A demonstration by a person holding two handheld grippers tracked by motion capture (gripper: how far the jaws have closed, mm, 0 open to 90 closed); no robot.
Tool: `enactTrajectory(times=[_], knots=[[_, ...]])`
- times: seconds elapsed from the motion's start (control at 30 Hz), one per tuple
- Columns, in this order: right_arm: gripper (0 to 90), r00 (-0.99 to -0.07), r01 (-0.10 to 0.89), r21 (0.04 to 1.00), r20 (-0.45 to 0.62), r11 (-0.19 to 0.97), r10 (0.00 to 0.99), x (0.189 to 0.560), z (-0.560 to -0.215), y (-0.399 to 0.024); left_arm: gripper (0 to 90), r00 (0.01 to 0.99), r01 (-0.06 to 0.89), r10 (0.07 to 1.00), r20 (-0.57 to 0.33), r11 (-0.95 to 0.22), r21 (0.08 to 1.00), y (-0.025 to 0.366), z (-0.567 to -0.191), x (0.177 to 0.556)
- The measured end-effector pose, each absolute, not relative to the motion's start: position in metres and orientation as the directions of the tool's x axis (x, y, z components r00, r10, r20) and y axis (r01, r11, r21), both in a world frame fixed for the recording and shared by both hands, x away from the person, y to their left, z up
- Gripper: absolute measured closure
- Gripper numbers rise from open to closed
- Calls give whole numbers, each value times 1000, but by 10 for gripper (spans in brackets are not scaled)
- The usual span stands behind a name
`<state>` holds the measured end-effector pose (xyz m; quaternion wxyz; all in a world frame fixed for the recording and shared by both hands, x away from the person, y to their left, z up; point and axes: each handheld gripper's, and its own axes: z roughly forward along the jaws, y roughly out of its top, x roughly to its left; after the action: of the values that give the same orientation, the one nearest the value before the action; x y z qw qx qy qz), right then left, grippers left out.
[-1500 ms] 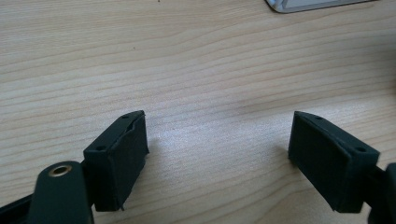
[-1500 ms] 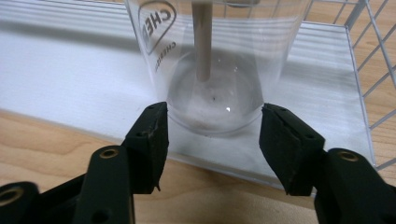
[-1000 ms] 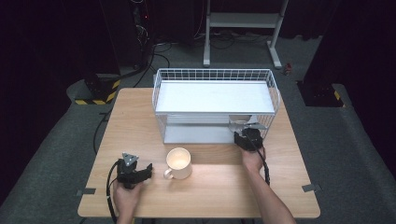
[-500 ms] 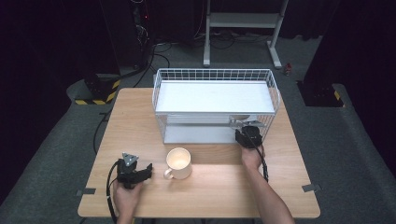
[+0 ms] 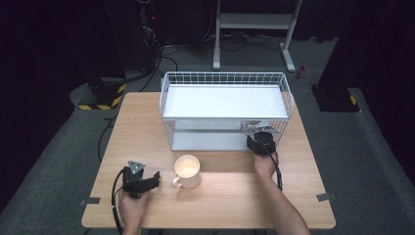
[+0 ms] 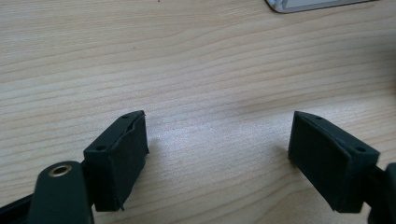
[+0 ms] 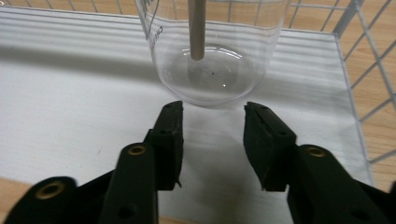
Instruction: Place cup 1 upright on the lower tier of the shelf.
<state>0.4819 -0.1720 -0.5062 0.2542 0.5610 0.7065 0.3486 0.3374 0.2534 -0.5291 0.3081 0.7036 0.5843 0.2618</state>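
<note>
Clear glass beaker (image 7: 212,56) top cut off, on wire rack's (image 5: 225,81) lower shelf at right gripper's (image 7: 212,142) 12 o'clock, fingers parted, empty, left gripper (image 6: 217,154) spread wide over bare worktop (image 6: 196,60), cream mug (image 5: 187,170) between hands.

No legible text or markings.

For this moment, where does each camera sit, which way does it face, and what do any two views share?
High view: above the person's side, looking forward and down on the table, rack and mug; both forearms and tongs enter from the bottom.
Left gripper view: rides the left tongs, facing bare tabletop; its open jaws rise from the bottom.
Right gripper view: rides the right tongs, facing a clear beaker on the rack's lower shelf; its jaws are apart, just short of it.
Shared: high and right views both show the rack.
</note>
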Motion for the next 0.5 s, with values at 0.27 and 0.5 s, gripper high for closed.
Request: enactTrajectory(times=[0.27,0.5], knots=[[465,-269,618,776,63,122,961,470,-500,-181,201,180,661,984,8,-127,739,253,-529,337],[419,-313,596,793,87,124,946,462,-495,-185,201,180,661,984,8,-127,740,253,-529,337]])
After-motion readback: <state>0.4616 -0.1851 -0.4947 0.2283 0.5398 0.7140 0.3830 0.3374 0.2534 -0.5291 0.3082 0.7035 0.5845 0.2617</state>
